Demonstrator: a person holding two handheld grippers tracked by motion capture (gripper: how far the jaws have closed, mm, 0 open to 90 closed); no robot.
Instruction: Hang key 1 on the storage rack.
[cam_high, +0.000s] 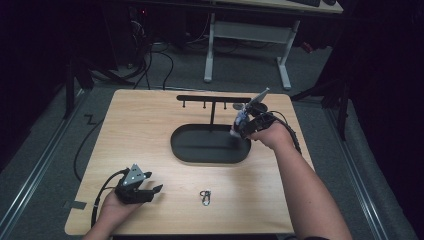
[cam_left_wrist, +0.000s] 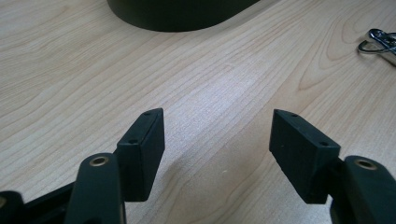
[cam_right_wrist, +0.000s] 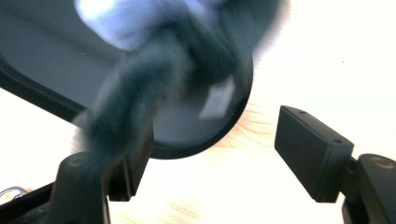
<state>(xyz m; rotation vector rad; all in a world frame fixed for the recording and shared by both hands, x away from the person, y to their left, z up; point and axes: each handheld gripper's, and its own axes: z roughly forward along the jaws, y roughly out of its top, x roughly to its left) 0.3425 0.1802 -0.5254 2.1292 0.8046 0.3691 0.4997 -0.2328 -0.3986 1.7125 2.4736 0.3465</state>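
Right gripper (cam_right_wrist: 215, 154) apart (plush (cam_right_wrist: 154, 88), seemingly).

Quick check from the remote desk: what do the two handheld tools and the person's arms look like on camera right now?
Both are black two-jaw tools. The left tool carries a grey three-cornered plate on top and trails a black cable; its flat rectangular pads each show two small screw holes, with brass-coloured pivots behind them. The right tool has a similar grey plate, a looping black cable and the same pads. The forearms are bare, a dark sleeve edge showing near the right elbow.
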